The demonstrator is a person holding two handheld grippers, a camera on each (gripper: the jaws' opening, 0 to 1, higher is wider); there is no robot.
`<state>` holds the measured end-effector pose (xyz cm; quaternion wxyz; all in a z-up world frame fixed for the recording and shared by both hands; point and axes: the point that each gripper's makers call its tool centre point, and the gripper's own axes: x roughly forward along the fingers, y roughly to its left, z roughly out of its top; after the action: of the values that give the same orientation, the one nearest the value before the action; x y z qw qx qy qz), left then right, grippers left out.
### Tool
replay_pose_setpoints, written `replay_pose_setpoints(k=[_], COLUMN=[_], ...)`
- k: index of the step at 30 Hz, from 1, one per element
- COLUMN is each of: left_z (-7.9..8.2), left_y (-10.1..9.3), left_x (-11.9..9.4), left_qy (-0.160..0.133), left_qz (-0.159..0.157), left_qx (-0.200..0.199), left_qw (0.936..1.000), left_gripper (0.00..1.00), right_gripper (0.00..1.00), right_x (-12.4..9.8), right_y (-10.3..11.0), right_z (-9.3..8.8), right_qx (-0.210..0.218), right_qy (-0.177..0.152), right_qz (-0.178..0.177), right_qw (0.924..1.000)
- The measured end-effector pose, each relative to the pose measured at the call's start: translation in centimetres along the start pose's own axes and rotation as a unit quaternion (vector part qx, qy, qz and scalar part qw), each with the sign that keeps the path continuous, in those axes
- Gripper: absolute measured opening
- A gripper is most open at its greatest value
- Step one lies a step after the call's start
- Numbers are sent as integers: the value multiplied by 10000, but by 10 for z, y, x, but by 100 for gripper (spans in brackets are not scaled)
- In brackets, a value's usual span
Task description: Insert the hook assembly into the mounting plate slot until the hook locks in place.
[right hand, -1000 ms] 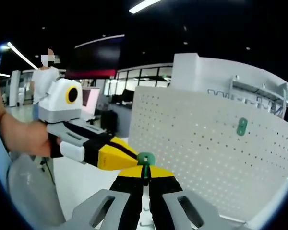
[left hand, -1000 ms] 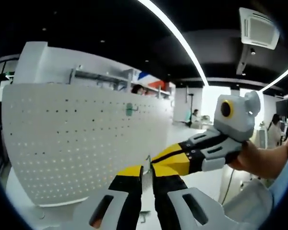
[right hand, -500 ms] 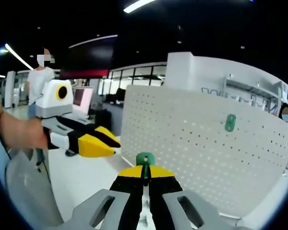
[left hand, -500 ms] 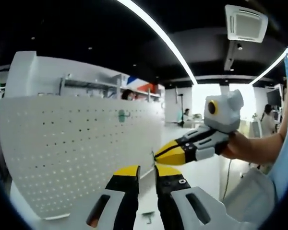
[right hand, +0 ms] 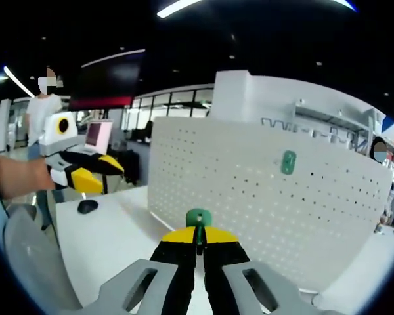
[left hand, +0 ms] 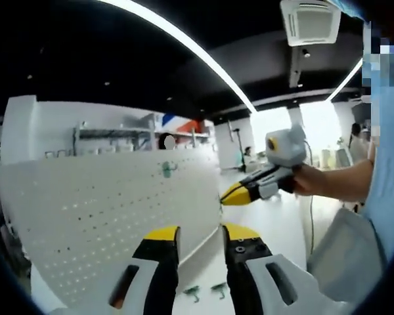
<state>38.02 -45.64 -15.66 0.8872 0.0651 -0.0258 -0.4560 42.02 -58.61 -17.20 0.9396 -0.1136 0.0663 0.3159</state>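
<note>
The right gripper (right hand: 198, 237) has its yellow tips pinched tight on a small green hook piece (right hand: 198, 218), which pokes up above the tips with a rounded top, in front of the white board full of little holes (right hand: 249, 197). One more green hook (right hand: 288, 161) already sits high up on that board. The left gripper (left hand: 200, 237) has its jaws apart with nothing between them, and two small green hooks (left hand: 203, 289) lie on the white table (left hand: 203, 259) beside the board.

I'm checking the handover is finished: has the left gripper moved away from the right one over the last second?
Yes. In the right gripper view the left gripper now sits far from the pegboard edge, well apart from the right gripper holding the green hook.
</note>
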Motion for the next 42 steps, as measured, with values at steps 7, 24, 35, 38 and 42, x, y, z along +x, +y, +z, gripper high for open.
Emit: replay_pose_setpoints(k=[7, 24, 35, 38, 42], left_z=[-6, -11, -18, -18, -20], left_y=[7, 10, 15, 16, 16], left_x=[-10, -13, -13, -13, -13], left_qy=[58, 107, 224, 224, 262], left_qz=[64, 42, 83, 98, 94], left_qx=[-48, 156, -25, -79, -106], left_qw=[10000, 9998, 9997, 9997, 9996], left_gripper=[40, 69, 81, 83, 82], right_gripper=[1, 1, 1, 1, 1], right_x=[-5, -13, -16, -16, -16], right_y=[-17, -47, -65, -69, -75], right_z=[-1, 3, 11, 13, 17], right_qx=[27, 37, 66, 61, 50], right_qy=[27, -1, -84, -108, -147], right_qz=[-176, -551, -759, -819, -900], right_qw=[9998, 9985, 9971, 9966, 9958])
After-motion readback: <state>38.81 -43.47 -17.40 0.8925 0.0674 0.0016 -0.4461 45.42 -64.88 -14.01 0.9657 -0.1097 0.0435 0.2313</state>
